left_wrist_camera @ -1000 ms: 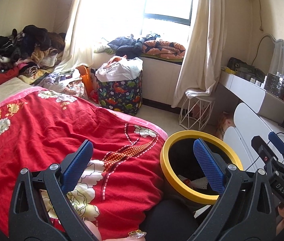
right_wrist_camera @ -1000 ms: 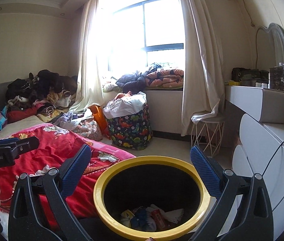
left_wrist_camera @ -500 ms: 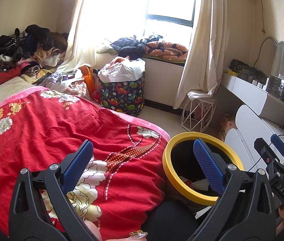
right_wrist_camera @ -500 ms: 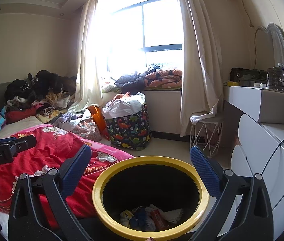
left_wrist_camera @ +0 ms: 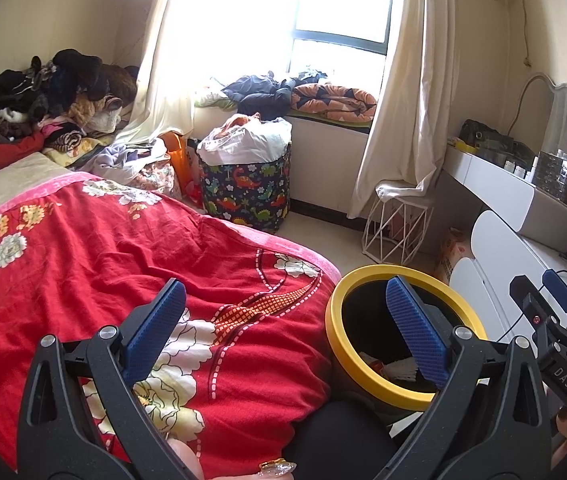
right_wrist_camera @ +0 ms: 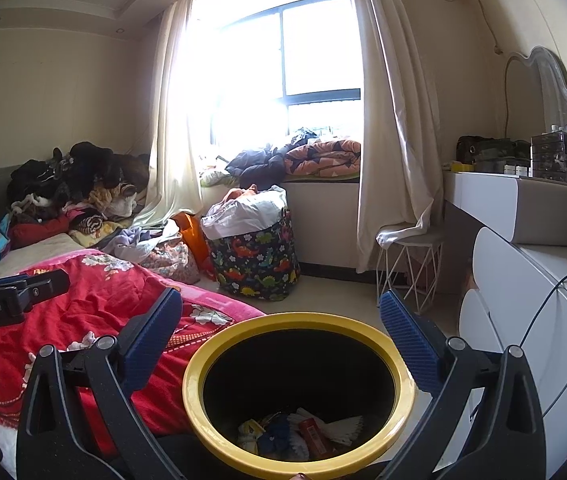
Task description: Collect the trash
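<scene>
A black trash bin with a yellow rim [right_wrist_camera: 203, 364] stands right below my right gripper [right_wrist_camera: 281, 330], which is open and holds nothing. Inside lie several bits of trash [right_wrist_camera: 303, 434]: wrappers, a red tube, white paper. In the left wrist view the same yellow rim [left_wrist_camera: 333, 322] sits at the lower right beside the bed. My left gripper [left_wrist_camera: 283, 320] is open and empty, hovering over the red floral bedspread [left_wrist_camera: 103, 256]. The right gripper's body [left_wrist_camera: 555, 332] shows at that view's right edge, and the left gripper's body [right_wrist_camera: 11, 300] at the left of the right wrist view.
A dinosaur-print laundry basket [left_wrist_camera: 245, 194] full of clothes stands under the window. Heaped clothes [left_wrist_camera: 47, 92] fill the bed's far end. A white wire stool [left_wrist_camera: 397, 228] and white dresser [left_wrist_camera: 511, 208] line the right wall. A hand [left_wrist_camera: 275, 468] is at the bottom edge.
Both views have drifted slightly; the left gripper has shifted a little so the bin and room sit marginally further right and lower. Both grippers stay open and empty.
</scene>
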Demonstrator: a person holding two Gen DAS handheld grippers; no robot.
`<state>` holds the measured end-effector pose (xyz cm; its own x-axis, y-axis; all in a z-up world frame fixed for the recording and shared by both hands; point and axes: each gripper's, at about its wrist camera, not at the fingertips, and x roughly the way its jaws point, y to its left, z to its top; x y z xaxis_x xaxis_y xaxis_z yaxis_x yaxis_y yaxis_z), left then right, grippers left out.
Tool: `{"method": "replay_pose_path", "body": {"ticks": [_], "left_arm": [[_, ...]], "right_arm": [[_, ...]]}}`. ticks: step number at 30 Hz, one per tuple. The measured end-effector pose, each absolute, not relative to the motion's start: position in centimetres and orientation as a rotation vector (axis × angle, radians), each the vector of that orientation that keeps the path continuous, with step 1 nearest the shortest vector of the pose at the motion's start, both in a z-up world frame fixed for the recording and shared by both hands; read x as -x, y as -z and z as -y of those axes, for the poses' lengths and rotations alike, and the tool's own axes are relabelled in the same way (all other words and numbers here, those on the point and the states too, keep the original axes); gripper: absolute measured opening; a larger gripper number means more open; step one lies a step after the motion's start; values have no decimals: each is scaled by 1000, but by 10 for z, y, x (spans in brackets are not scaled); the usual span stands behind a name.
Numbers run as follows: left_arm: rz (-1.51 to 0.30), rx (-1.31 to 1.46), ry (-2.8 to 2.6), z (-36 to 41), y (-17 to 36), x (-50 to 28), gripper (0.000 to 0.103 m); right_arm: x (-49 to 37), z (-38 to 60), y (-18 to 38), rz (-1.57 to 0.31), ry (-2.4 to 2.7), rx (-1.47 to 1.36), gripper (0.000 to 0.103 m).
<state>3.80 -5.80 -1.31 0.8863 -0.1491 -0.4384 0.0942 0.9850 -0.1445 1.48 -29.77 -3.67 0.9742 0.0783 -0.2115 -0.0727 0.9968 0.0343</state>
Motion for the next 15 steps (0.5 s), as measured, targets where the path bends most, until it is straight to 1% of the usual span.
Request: {"method": "replay_pose_path", "body": {"ticks": [15], "left_arm": [[-462,121,115,53,10,-39,92]], "right_arm": [[-14,298,37,-214,-76,-27,97]]}}
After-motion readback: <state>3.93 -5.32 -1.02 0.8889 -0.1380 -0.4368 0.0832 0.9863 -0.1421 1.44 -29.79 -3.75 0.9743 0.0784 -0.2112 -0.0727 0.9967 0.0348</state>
